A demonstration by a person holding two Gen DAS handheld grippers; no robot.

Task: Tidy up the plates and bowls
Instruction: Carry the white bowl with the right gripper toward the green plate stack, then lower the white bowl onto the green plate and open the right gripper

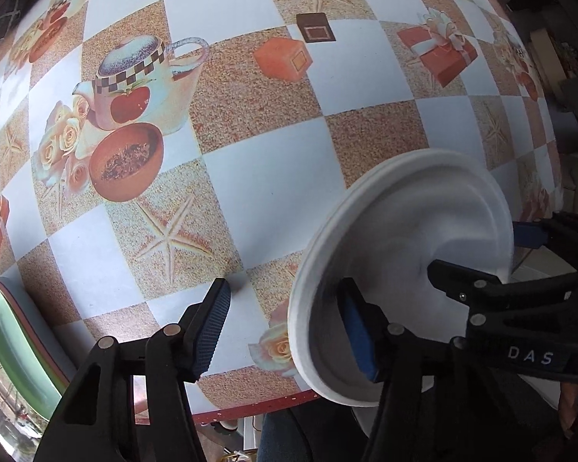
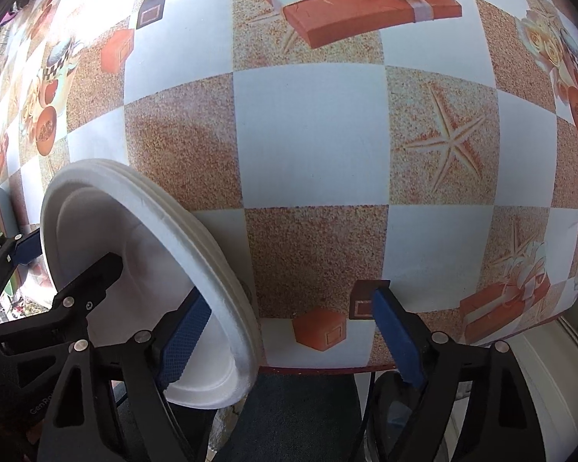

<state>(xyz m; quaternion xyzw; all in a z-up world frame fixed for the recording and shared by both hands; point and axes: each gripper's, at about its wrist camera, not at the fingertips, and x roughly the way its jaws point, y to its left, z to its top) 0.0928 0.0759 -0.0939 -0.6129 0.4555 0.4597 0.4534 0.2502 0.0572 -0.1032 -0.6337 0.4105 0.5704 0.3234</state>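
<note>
Straddling opposite rims of white plates (image 1: pixel 404 208) at table (image 1: pixel 269 161) edge: left gripper (image 1: pixel 283 292) and right gripper (image 2: pixel 289 300), part open, clamping nothing, seemingly poised for a two-sided lift.

Your stacked plates (image 1: pixel 404 238) between both grippers near the table (image 1: pixel 273 177) edge, another dish (image 1: pixel 15 342) far left.

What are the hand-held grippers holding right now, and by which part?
Nothing visibly clamped: the left hand-held gripper and right hand-held gripper straddle opposite rims of the white plate stack, outer pads clear.
</note>
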